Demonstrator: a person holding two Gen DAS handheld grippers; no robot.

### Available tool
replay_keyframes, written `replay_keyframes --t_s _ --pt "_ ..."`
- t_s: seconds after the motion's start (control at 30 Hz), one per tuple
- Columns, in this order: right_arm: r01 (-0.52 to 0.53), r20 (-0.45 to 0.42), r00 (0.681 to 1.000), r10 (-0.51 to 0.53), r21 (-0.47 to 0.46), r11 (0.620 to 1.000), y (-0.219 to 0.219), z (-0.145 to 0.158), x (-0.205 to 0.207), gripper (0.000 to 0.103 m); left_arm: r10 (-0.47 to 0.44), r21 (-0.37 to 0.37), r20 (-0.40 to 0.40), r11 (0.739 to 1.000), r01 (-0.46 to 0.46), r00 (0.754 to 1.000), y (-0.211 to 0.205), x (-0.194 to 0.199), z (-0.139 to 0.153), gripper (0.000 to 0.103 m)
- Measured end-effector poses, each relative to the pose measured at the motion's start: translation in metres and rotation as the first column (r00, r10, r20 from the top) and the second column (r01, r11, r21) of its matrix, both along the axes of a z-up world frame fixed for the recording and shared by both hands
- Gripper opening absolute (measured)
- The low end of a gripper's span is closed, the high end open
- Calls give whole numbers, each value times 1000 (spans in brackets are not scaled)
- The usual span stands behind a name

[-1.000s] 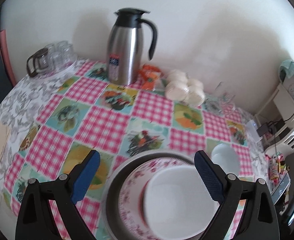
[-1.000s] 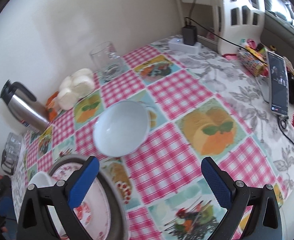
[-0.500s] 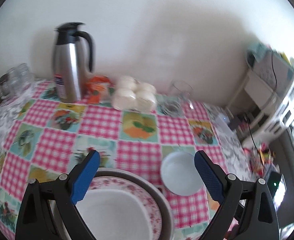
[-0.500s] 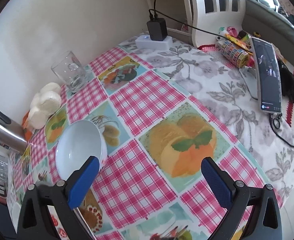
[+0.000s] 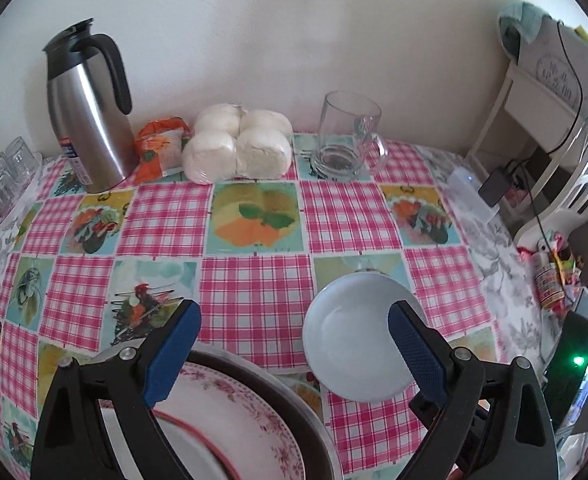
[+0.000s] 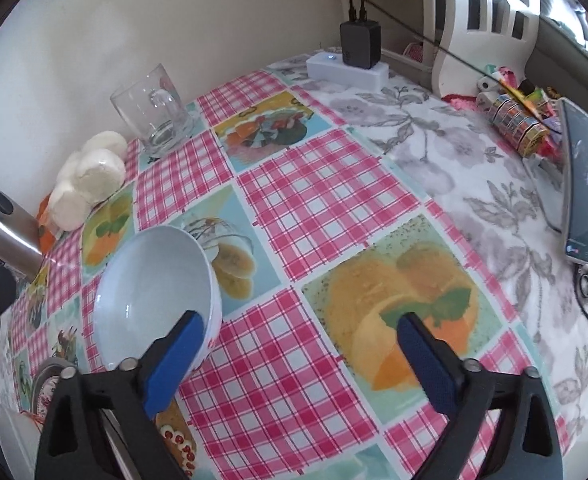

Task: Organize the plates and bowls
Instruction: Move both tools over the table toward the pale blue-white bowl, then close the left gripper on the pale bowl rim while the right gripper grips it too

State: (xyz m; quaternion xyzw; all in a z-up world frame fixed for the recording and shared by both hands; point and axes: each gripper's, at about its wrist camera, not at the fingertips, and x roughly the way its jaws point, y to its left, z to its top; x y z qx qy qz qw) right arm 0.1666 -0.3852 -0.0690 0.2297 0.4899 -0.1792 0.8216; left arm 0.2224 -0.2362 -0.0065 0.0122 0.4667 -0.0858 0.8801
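White bowl (image 6: 156,292) now nearer the closing, empty right hand-held gripper (image 6: 299,342).

— What kind of place is this?
— A home dining corner: a table under a pink checked tablecloth with fruit pictures (image 5: 254,284), a steel thermos jug with black handle (image 5: 88,120), a clear glass mug (image 5: 347,142), wrapped white buns (image 5: 238,148).

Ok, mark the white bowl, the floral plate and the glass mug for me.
white bowl (image 5: 353,344): left wrist view, inner bottom.
floral plate (image 5: 250,420): left wrist view, pink-patterned rim.
glass mug (image 5: 343,142): left wrist view, side wall.
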Motion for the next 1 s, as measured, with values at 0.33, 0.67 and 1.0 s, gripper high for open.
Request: replay_keyframes --t_s 0.33,0.67,1.0 --pt "-81 23 997 80 49 996 15 -9 10 59 -21 11 -33 1000 21 999 -10 4 -14 80" --pt "-118 28 993 117 10 993 14 -4 4 26 -59 16 -49 998 59 997 -17 2 -17 78" --pt "-98 17 995 97 29 995 4 -11 0 25 -114 48 -105 992 120 988 -33 0 -32 42"
